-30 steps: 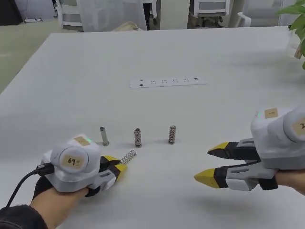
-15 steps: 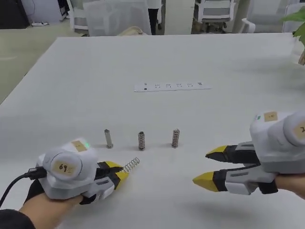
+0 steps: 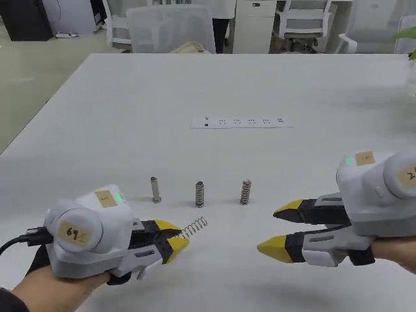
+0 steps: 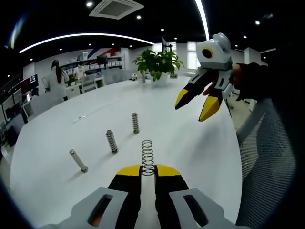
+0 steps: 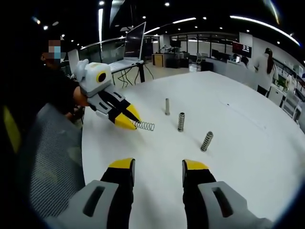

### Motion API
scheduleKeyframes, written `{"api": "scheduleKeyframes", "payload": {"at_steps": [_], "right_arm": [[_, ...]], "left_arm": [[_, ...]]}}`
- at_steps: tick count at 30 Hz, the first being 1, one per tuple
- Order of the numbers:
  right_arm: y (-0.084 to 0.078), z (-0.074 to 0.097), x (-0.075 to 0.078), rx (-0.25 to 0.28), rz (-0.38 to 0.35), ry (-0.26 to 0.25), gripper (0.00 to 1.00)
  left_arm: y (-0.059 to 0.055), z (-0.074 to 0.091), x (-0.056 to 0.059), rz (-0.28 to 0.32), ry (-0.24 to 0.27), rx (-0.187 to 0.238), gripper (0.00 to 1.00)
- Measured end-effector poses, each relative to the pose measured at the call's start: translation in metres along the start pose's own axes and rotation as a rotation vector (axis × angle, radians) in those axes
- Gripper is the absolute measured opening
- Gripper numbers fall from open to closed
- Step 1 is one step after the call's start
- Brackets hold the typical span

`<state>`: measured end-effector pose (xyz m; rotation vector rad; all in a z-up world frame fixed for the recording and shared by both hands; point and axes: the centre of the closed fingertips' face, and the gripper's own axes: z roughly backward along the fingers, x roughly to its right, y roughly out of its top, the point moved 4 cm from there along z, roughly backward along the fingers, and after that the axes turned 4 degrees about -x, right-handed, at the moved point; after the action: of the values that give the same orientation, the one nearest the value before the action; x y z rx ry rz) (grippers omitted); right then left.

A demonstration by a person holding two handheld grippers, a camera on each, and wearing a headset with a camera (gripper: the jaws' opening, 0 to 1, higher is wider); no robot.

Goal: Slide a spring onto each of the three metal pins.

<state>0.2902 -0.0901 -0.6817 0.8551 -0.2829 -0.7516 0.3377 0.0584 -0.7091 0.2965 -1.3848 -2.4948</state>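
Left tongs (image 3: 177,238) pinch last spring (image 3: 195,227); right tongs (image 3: 278,229) wide open, empty.
Step 3/3: nxt, align spring w/ bare pin (image 3: 155,190) just ahead of left tips, slide on.

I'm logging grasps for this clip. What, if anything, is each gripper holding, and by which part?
The left gripper pinches a spring by one end, with the rest of it sticking out ahead. The right gripper is open and holds nothing.

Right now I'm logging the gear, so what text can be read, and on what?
"69": sticker on the left gripper.
Too blurred to read: stickers on the right gripper.
Too small to read: marks on the power strip.
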Motion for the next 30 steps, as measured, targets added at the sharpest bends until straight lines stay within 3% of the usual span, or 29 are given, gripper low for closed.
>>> {"api": "scheduleKeyframes", "payload": {"at_steps": [6,15,30], "right_arm": [[0.009,0.0,-0.005,0.014,0.021,0.017,0.37],[0.017,0.001,-0.016,0.033,0.036,0.055,0.34],[0.028,-0.002,-0.043,0.069,0.047,0.186,0.27]], "left_arm": [[0.013,0.006,0.012,-0.025,-0.039,0.037,0.02],[0.023,0.013,0.029,-0.083,-0.104,0.062,0.02],[0.036,0.022,0.052,-0.18,-0.19,0.107,0.02]]}}
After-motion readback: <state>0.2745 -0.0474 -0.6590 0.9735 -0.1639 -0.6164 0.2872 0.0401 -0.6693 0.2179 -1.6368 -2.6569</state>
